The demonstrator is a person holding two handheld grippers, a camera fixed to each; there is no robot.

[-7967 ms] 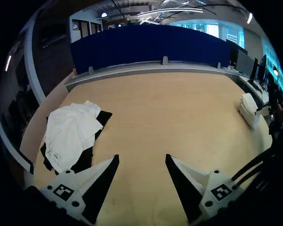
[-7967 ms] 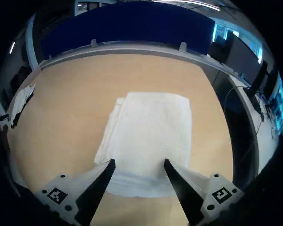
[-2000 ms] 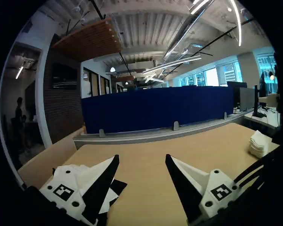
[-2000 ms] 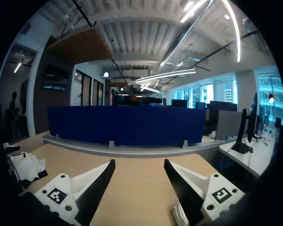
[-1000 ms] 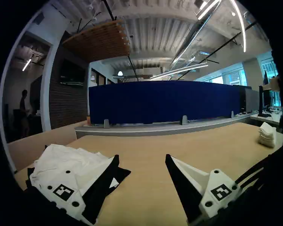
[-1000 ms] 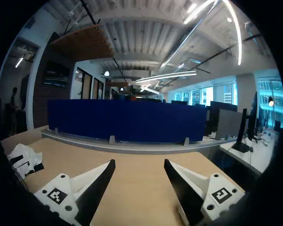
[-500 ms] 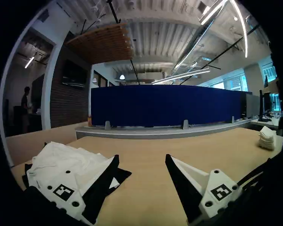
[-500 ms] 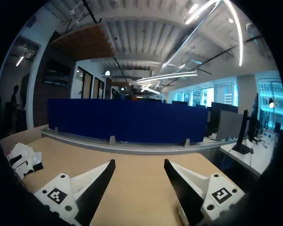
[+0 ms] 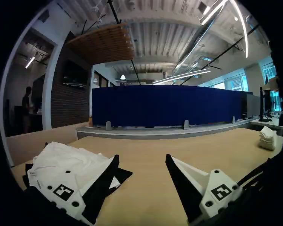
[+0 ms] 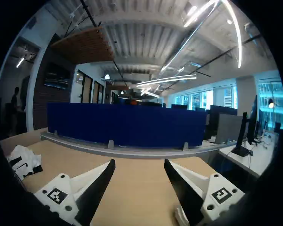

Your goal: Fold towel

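White folded towels (image 9: 268, 137) sit stacked at the far right edge of the wooden table (image 9: 186, 150), well apart from the crumpled white cloth pile (image 9: 66, 164) lying on a black cloth (image 9: 123, 175) beside the left gripper (image 9: 141, 177); its jaws stand wide, holding nothing; the right gripper (image 10: 139, 180) gapes empty too; both cameras look level across the table, so a reach for the pile would likely begin half-blind; one jaw could pinch several layers, or the black cloth with the white, and drag the heap; no brand or writing is legible on the cloth; each gripper bears square black-and-white markers (image 9: 63, 191), without words
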